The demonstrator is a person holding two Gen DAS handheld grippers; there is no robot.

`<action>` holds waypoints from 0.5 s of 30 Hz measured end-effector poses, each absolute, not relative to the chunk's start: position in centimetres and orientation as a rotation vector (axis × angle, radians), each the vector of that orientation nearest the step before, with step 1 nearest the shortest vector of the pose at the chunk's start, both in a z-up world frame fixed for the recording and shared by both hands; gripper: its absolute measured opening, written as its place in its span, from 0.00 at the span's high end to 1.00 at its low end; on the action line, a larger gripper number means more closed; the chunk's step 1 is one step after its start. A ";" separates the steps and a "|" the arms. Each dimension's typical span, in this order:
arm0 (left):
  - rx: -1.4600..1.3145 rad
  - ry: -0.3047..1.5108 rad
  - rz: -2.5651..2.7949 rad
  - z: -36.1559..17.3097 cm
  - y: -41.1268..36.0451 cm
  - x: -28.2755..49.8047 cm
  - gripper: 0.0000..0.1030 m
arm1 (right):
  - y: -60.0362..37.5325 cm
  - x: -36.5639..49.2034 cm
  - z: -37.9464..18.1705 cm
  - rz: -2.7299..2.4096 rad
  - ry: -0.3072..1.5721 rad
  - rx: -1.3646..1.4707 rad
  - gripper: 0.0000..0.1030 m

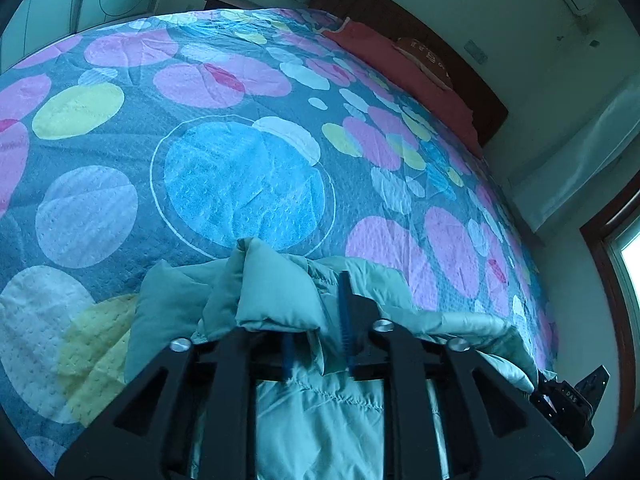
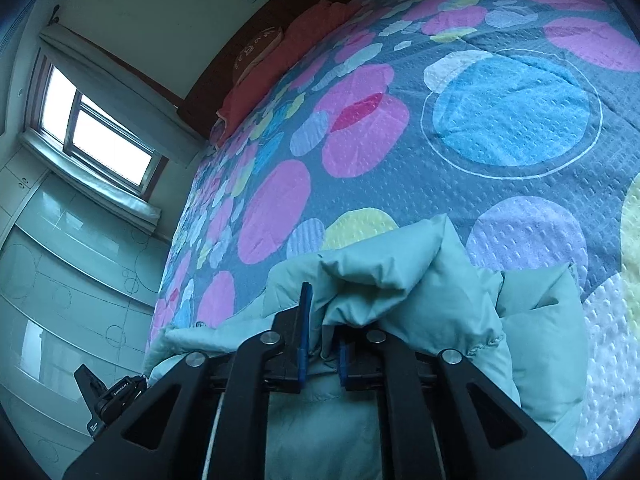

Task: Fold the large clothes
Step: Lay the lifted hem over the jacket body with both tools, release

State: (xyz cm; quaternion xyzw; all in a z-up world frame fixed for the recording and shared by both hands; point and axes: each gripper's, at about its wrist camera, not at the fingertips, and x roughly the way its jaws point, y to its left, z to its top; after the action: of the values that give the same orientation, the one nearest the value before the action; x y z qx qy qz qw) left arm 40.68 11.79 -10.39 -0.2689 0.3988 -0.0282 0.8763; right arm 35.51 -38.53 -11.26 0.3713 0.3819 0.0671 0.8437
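Pale teal padded coat (image 1: 280,292) bunched at the near edge of a bed (image 1: 240,120) covered in a spread of big coloured circles. Seen from the left tool (image 1: 316,344), puffy folds heaped directly ahead of the fingertips, with more quilted cloth running back between and under the two fingers. Blue pads part-way apart; right-hand pad standing clear and upright beside a fold, left-hand pad mostly buried behind fabric. Cloth lying in the gap, but no clear sign of the pads pressing on it, so probably a loosened grip rather than a firm one.

Much the same from the right tool (image 2: 322,344): coat (image 2: 400,272) mounded just beyond the tips and spilling off to its right, fingers narrowly parted, a thin tuck of fabric between the blue pads with gaps showing either side. Other tool (image 2: 108,396) visible low and off to the left, beside the coat's far end.

Judged progress: one fold likely just laid over, both ends of the coat brought onto the bed together and let go or nearly so. Shape lumpy and uneven, not a flat tidy packet. Likely left to do: free both tools, smooth the heap, fold at least once more. Sleeves and collar impossible to pick out, so exact stage uncertain.

Red pillow (image 1: 400,64) well beyond, at the headboard.
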 end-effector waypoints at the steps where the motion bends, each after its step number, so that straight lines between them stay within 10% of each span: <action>1: -0.547 0.814 -0.050 -9.7 11.8 40.3 0.45 | -38.7 35.3 -10.6 0.133 0.788 0.776 0.58; 3: -0.524 0.755 -0.039 -8.1 11.9 39.2 0.40 | -38.8 34.3 -9.1 0.114 0.732 0.754 0.41; 15: -0.284 0.807 -0.050 -8.6 6.8 39.2 0.42 | -29.3 36.9 -8.0 0.184 0.856 0.365 0.46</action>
State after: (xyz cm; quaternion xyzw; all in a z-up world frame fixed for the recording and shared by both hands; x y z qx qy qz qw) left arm 39.21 6.78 -8.61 -0.1376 0.3910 -0.0244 0.9097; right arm 36.88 -29.34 -8.00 0.1759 0.4123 0.0885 0.8895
